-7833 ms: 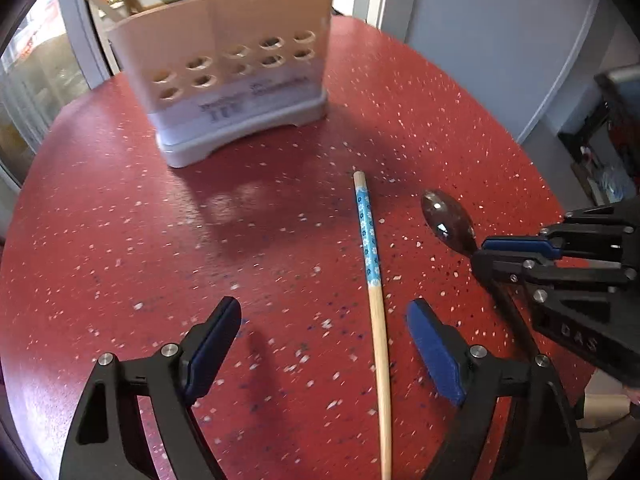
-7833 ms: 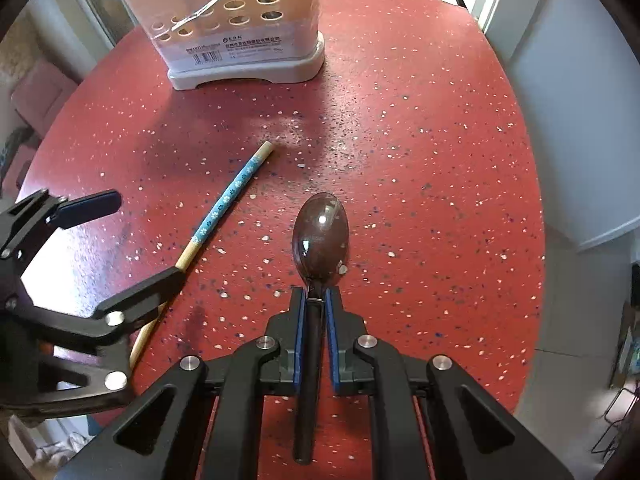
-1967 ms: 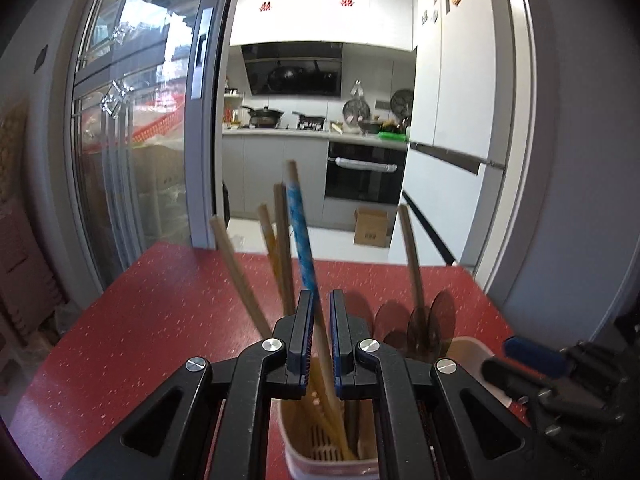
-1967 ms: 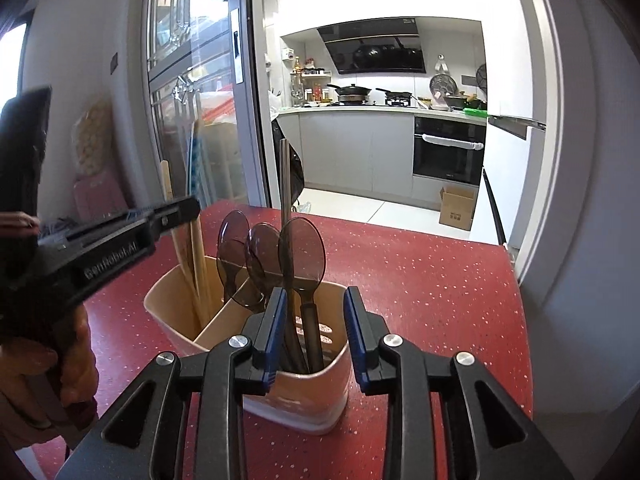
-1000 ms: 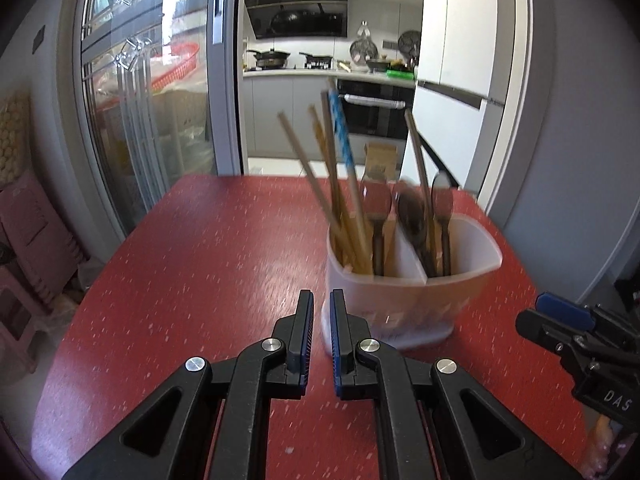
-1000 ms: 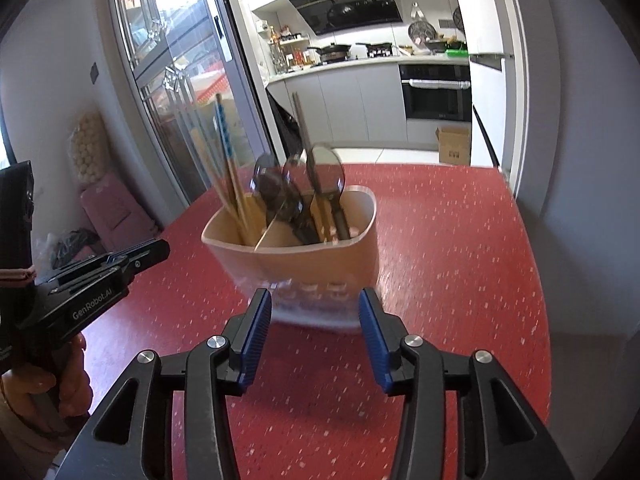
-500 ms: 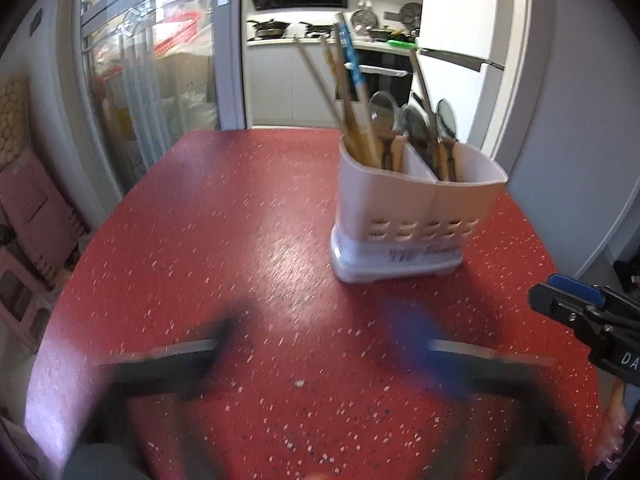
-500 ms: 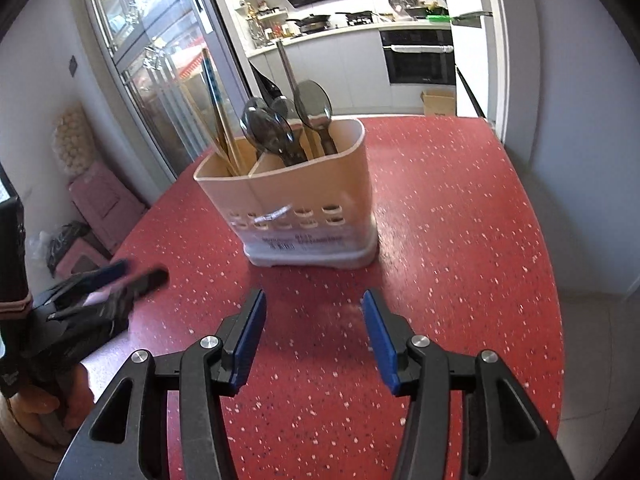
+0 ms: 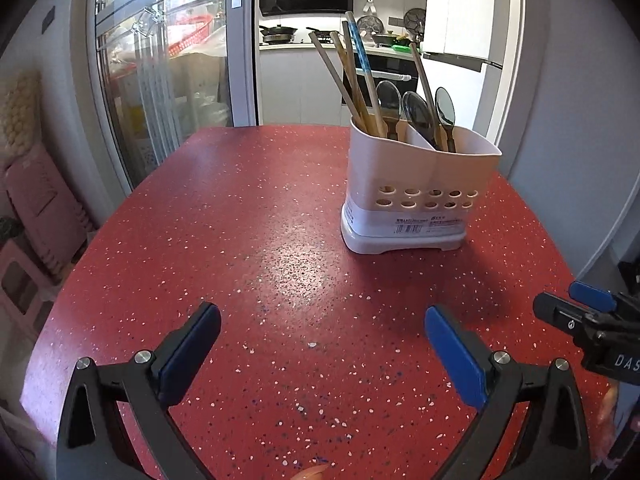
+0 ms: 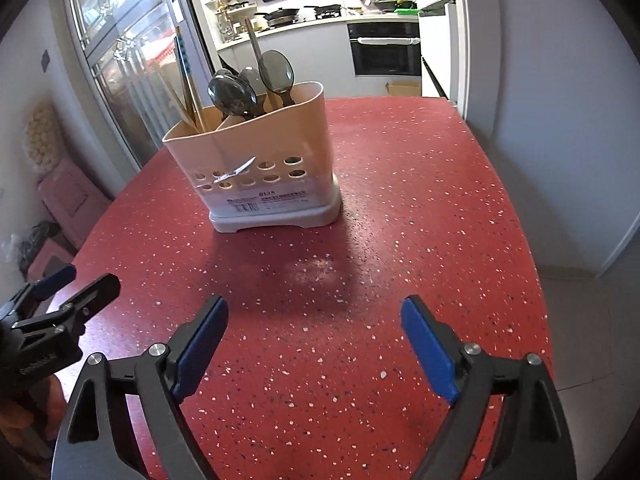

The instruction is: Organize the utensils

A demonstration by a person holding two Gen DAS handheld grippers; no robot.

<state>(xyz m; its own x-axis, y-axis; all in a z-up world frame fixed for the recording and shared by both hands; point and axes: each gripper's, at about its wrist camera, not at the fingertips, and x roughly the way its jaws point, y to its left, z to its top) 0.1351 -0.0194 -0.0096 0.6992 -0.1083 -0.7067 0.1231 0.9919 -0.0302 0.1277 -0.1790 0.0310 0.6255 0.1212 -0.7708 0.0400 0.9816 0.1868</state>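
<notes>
A cream two-compartment utensil holder [image 9: 420,196] [image 10: 256,164] stands upright on the red speckled table [image 9: 260,240] [image 10: 420,220]. Its left compartment holds several chopsticks [image 9: 352,80] [image 10: 188,80], one with a blue patterned band. Its right compartment holds three dark spoons [image 9: 416,114] [image 10: 236,94], bowls up. My left gripper [image 9: 320,328] is open and empty, low over the table, short of the holder. My right gripper [image 10: 314,320] is open and empty too, also short of the holder. Each gripper shows at the edge of the other's view.
The table's right edge drops to a tiled floor beside a grey wall [image 10: 560,120]. A glass sliding door [image 9: 160,80] and pink stools [image 9: 36,200] stand to the left. A kitchen with an oven [image 10: 384,52] lies beyond the table's far edge.
Both grippers let go of the utensils in the holder and pulled back and down from it. The left gripper's jaws went from shut to wide open; the right's opened further.
</notes>
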